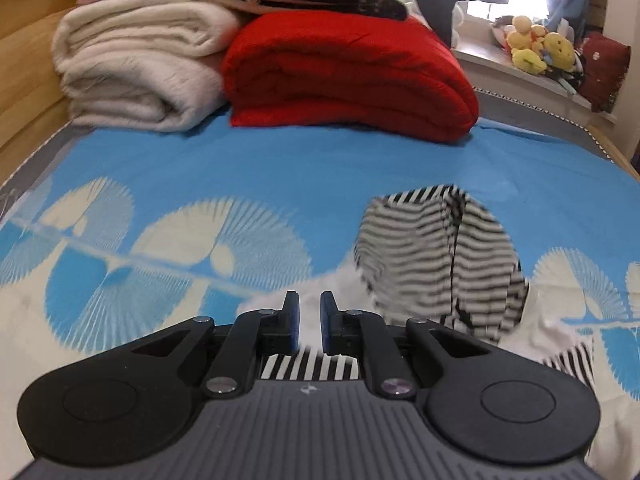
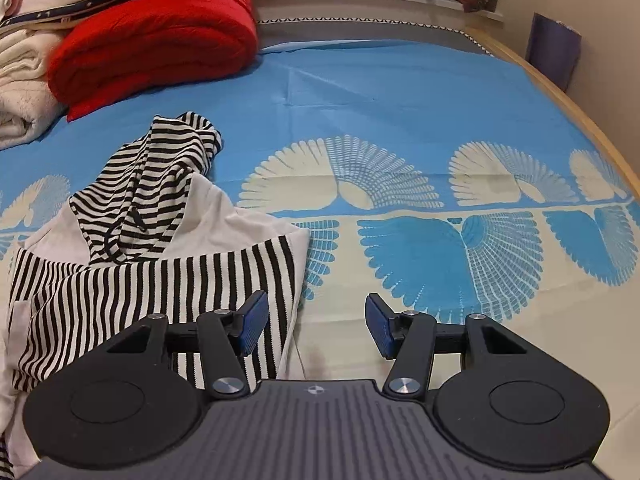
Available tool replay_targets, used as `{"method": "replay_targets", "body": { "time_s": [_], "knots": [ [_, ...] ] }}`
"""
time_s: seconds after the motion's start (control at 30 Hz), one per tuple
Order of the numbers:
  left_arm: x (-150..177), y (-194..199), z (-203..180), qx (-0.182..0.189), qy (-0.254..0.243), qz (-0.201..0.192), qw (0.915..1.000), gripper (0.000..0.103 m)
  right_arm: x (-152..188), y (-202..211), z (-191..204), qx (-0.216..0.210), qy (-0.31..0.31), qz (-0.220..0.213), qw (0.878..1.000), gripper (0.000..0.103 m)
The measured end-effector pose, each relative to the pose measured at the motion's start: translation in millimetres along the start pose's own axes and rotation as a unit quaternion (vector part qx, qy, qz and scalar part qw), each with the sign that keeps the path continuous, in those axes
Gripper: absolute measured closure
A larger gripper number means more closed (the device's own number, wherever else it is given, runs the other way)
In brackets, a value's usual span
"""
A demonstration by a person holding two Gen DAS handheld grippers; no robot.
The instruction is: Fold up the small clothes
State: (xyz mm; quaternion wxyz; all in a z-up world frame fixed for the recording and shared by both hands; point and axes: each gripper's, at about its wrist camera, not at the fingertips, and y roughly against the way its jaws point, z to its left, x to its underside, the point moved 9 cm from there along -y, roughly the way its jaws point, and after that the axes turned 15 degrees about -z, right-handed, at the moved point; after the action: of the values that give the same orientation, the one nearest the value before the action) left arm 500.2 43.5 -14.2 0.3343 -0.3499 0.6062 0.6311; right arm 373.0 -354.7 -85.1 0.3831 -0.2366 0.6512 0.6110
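Observation:
A small black-and-white striped hooded garment [image 2: 160, 248] lies on the blue patterned bed sheet [image 2: 400, 92], its hood [image 2: 160, 160] bunched toward the far side. In the left wrist view the hood [image 1: 436, 248] looks blurred. My left gripper [image 1: 309, 308] sits over the garment with its jaws nearly closed; white and striped cloth shows between and under the pads, and I cannot tell if it is pinched. My right gripper [image 2: 316, 320] is open and empty just right of the garment's edge; its left finger [image 2: 252, 320] overlaps the striped cloth.
A folded red blanket [image 1: 344, 76] and a cream blanket [image 1: 132, 68] are stacked at the bed's far end. Stuffed toys [image 1: 540, 44] sit on a sill. A wooden bed rail [image 2: 592, 128] runs along the right.

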Motion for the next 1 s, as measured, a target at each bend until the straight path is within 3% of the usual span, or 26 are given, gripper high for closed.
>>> {"method": "replay_targets", "body": {
  "time_s": [0.2, 0.3, 0.47, 0.63, 0.67, 0.7, 0.73, 0.97, 1.0],
  "knots": [
    [-34, -84, -38, 0.034, -0.011, 0.008, 0.9993, 0.092, 3, -4, -3, 0.000, 0.005, 0.006, 1.000, 0.047],
    [-41, -129, -60, 0.060, -0.002, 0.022, 0.9980, 0.092, 5, -8, -6, 0.005, 0.004, 0.010, 1.000, 0.047],
    [-41, -208, -97, 0.079, -0.036, 0.034, 0.9957, 0.092, 11, -18, -13, 0.015, 0.001, 0.021, 1.000, 0.047],
    [-35, -274, -117, 0.057, -0.041, 0.048, 0.9963, 0.088, 12, -25, -9, 0.012, 0.003, 0.028, 1.000, 0.047],
    [-32, -285, -120, 0.051, -0.042, 0.052, 0.9964, 0.077, 12, -26, -8, 0.011, 0.003, 0.028, 1.000, 0.047],
    [-28, -294, -122, 0.049, -0.044, 0.059, 0.9960, 0.058, 11, -26, -6, 0.009, 0.004, 0.029, 1.000, 0.047],
    [-23, -303, -126, 0.045, -0.049, 0.067, 0.9955, 0.053, 11, -26, -6, 0.006, 0.006, 0.029, 1.000, 0.047],
    [-2, -339, -130, 0.031, -0.034, 0.093, 0.9946, 0.049, 14, -28, -14, 0.013, 0.008, 0.034, 0.999, 0.047],
    [-2, -340, -129, 0.034, -0.032, 0.093, 0.9946, 0.061, 14, -28, -14, 0.012, 0.006, 0.035, 0.999, 0.047]
  ]
}}
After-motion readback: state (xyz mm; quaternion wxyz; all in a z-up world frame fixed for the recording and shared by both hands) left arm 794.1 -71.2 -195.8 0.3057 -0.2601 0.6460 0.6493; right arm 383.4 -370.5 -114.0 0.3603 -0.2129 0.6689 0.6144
